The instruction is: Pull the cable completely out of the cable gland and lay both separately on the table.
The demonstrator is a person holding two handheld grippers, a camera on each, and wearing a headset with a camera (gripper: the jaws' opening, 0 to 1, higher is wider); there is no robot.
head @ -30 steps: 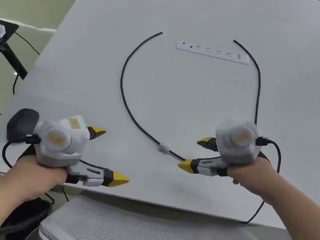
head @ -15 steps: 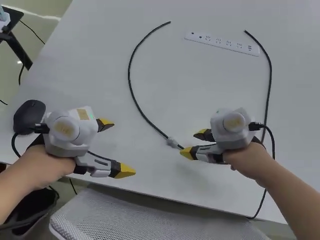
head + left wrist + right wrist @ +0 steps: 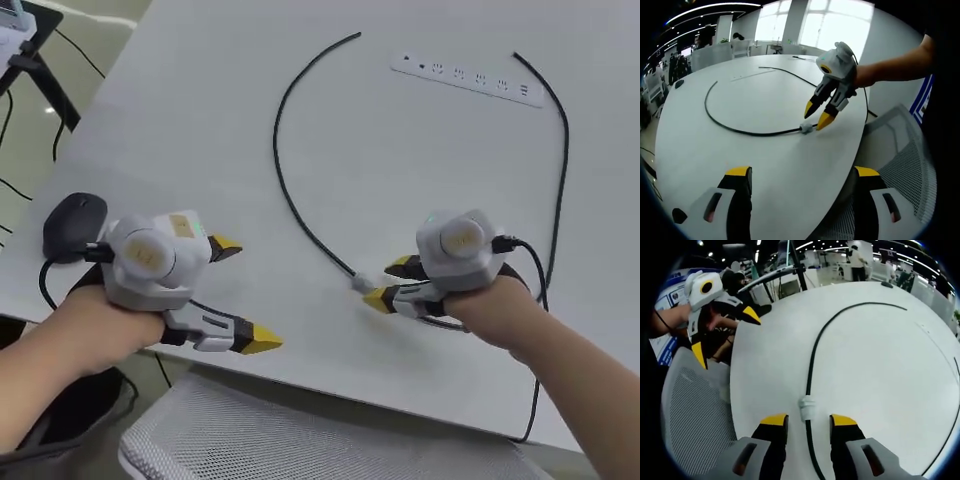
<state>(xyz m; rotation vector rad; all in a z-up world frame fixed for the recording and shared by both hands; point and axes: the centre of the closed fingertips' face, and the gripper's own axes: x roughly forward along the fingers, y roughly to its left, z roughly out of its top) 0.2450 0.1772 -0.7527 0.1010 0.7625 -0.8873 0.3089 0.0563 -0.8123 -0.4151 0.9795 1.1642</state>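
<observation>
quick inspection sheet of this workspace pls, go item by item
surface: white table, bare apart from the items below
job's things: black cable lying in a wide curve; white cable gland threaded on it near the front edge, not yet pulled off
clutter: white power strip at the far side; dark mouse at the left edge
grippers: right gripper open, jaws either side of the cable just behind the gland; left gripper open, empty, at the front edge
cables: thin black lead trailing from the right gripper over the table edge
surroundings: grey mesh chair below the front edge; open office beyond
</observation>
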